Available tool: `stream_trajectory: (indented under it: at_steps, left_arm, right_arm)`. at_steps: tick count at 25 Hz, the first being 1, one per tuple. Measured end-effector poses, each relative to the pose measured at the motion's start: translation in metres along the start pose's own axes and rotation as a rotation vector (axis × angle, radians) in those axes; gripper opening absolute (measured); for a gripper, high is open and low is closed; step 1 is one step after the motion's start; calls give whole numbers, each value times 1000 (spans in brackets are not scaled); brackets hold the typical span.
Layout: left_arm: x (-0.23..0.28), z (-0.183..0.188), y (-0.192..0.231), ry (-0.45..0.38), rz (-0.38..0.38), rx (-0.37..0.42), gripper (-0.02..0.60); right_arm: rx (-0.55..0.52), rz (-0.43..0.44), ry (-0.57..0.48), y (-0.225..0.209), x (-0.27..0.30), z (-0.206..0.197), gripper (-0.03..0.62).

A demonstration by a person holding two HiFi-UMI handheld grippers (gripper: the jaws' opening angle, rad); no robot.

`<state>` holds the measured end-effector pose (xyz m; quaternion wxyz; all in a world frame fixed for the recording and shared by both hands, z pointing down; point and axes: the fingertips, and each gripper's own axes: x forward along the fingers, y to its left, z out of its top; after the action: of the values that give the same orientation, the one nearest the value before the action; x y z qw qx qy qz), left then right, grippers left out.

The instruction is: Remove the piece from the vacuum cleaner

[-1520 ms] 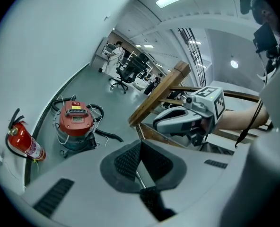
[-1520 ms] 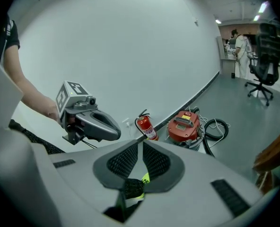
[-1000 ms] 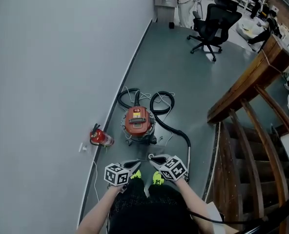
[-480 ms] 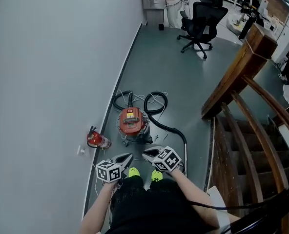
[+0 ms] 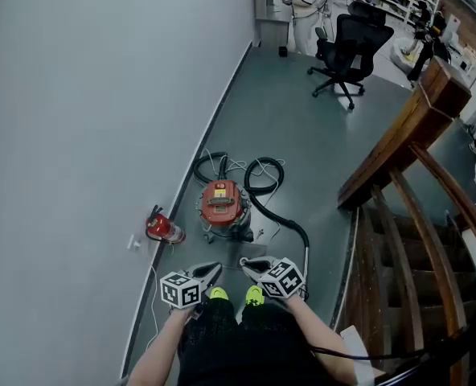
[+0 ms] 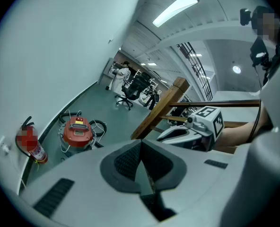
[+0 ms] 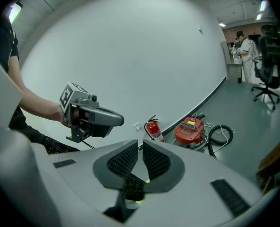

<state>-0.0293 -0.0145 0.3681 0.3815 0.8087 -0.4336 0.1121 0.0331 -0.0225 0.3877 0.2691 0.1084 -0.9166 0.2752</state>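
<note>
You hold L gripper point(image 5: 212, 268) and R gripper point(image 5: 247, 262) low at your waist, side by side, aimed fwd toward vacuum cleaner point(image 5: 224, 202). L jaws closed, empty; R jaws barely apart, empty.

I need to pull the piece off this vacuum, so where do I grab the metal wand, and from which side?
Grip the straight metal wand near where the black hose joins it. It lies flat on the floor by the stairs, nearest the right gripper, so probably come from above, jaws across the tube.
</note>
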Motion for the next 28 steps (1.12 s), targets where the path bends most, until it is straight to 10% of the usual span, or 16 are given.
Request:
stream_trajectory:
  at_steps: [28]
  left_arm:
    - [-61, -72, -62, 6, -92, 69, 10]
  right_arm:
    - [-20, -103, -45, 90, -24, -40, 46]
